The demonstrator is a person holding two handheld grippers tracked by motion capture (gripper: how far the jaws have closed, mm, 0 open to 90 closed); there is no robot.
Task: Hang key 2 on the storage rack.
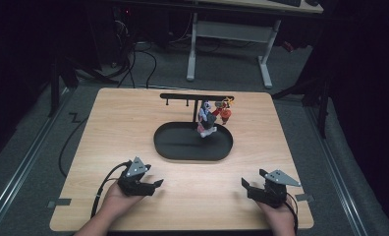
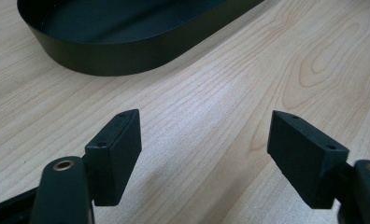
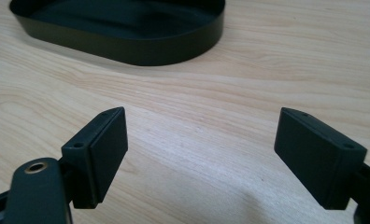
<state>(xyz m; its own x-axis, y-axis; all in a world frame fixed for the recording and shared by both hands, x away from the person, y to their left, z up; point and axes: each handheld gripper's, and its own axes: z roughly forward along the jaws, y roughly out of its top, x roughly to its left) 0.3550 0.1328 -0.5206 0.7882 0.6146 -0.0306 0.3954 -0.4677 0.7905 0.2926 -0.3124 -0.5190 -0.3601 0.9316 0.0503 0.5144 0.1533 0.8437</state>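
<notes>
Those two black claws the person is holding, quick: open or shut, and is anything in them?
Left gripper: open, nothing between its jaws, just bare table.
Right gripper: open, nothing between its jaws.

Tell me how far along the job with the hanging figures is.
Done, it seems: two small figures hang from the black rack above the oval tray. In hand: nothing; the left hand-held gripper and right hand-held gripper rest open near the table front edge. Left: apparently nothing, since no loose figure lies on the table or tray.
</notes>
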